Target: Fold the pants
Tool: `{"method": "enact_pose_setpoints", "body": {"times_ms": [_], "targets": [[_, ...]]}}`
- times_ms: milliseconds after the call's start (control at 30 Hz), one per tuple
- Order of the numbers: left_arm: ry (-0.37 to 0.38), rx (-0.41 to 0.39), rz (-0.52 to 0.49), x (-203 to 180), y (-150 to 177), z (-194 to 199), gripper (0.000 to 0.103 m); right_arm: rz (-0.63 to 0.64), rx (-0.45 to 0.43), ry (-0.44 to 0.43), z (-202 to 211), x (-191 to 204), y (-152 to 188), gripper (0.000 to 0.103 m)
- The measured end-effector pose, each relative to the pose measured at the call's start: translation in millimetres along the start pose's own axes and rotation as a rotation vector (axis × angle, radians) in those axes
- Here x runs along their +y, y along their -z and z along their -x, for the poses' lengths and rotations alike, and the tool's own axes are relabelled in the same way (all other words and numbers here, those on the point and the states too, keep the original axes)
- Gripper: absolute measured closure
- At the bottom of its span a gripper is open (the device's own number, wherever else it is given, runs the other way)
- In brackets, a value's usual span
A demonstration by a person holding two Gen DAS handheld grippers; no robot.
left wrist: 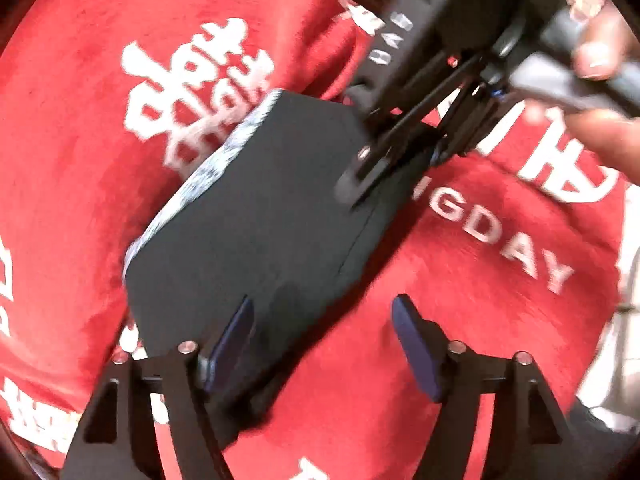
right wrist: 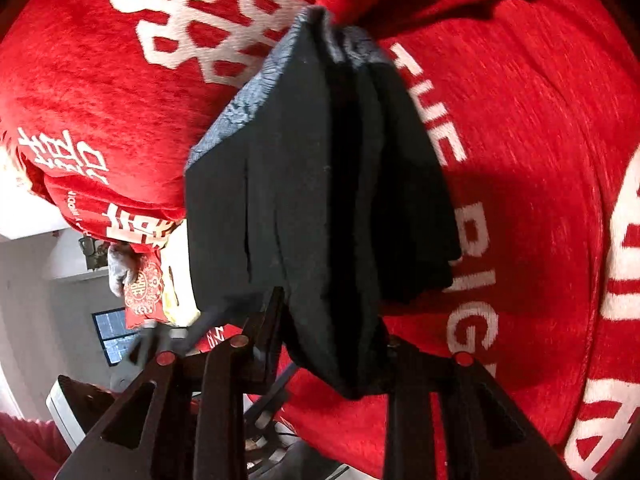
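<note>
The black pants (left wrist: 256, 216) lie folded into a thick block on the red blanket (left wrist: 80, 160), their grey patterned waistband along the far-left edge. My left gripper (left wrist: 326, 340) stands open at the near corner: one blue pad is over the cloth, the other over the blanket, and neither presses. My right gripper (left wrist: 356, 184), held by a hand (left wrist: 600, 56), comes in from the upper right onto the pants' far edge. In the right wrist view the bunched fold of the pants (right wrist: 312, 184) fills the gap of the right gripper (right wrist: 334, 340), whose fingers close on it.
The red blanket (right wrist: 540, 160) with large white characters and letters covers the whole surface and is rumpled into ridges. At its left edge I see a red patterned packet (right wrist: 140, 296), pale walls and a dark window (right wrist: 110, 332). A white edge (left wrist: 628, 320) shows at the right.
</note>
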State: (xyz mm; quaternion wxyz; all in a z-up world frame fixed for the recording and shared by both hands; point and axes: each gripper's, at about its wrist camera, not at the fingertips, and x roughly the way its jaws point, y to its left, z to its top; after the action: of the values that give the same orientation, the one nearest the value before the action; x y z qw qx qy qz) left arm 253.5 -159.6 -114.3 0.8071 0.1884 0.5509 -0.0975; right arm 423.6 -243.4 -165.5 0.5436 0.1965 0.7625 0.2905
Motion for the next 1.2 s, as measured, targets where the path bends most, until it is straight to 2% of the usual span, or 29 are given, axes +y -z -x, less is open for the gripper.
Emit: {"method": "enact_pose_setpoints", "body": {"times_ms": [33,67,100,133,167,267,300,400,433,533,667,767,800,833,900,933,967,1067,1200], "targets": [[0.030,0.001,0.037,12,6,9,0.027,0.022,0.003,0.045,2,4,0,0.056],[0.059,0.008,0.091,24,11,17,0.018,0.050,0.002,0.087,8,14,-3,0.047],[0.074,0.018,0.184,50,18,26,0.002,0.085,-0.006,0.129,15,19,-4,0.042],[0.070,0.019,0.252,64,24,28,0.001,0.122,-0.029,0.166,24,25,-6,0.033],[0.074,0.025,0.324,85,29,30,0.001,0.148,-0.053,0.184,34,29,-8,0.029],[0.146,0.067,0.595,165,50,13,0.001,0.170,-0.071,0.201,52,26,-22,0.027],[0.192,0.077,0.676,186,57,0,0.001,0.162,-0.061,0.197,49,23,-26,0.027],[0.344,0.105,0.809,218,72,-44,0.001,0.132,-0.036,0.164,35,13,-41,0.027],[0.440,0.114,0.833,225,75,-64,0.001,0.122,-0.030,0.165,20,14,-40,0.027],[0.564,0.146,0.832,221,73,-101,0.001,0.118,-0.019,0.139,22,0,-41,0.025],[0.588,0.190,0.827,206,71,-129,0.001,0.083,-0.025,0.085,18,-16,-52,0.024],[0.579,0.184,0.871,197,73,-139,0.002,0.045,-0.004,0.093,16,-28,-57,0.024],[0.585,0.169,0.895,195,73,-137,0.015,0.030,0.000,0.089,16,-30,-57,0.024],[0.629,0.151,0.925,193,74,-134,0.029,0.009,-0.002,0.069,18,-33,-57,0.026],[0.610,0.131,0.921,190,70,-124,0.029,-0.016,-0.001,0.004,24,-33,-54,0.039],[0.606,0.120,0.894,187,65,-115,0.029,-0.018,0.002,-0.041,29,-32,-51,0.048],[0.611,0.111,0.860,182,60,-108,0.029,-0.018,0.004,-0.072,38,-34,-49,0.052],[0.600,0.086,0.785,170,49,-80,0.029,-0.005,0.006,-0.107,47,-25,-39,0.052],[0.607,0.062,0.833,168,64,-43,0.029,-0.007,0.014,-0.192,52,-8,-16,0.052]]}}
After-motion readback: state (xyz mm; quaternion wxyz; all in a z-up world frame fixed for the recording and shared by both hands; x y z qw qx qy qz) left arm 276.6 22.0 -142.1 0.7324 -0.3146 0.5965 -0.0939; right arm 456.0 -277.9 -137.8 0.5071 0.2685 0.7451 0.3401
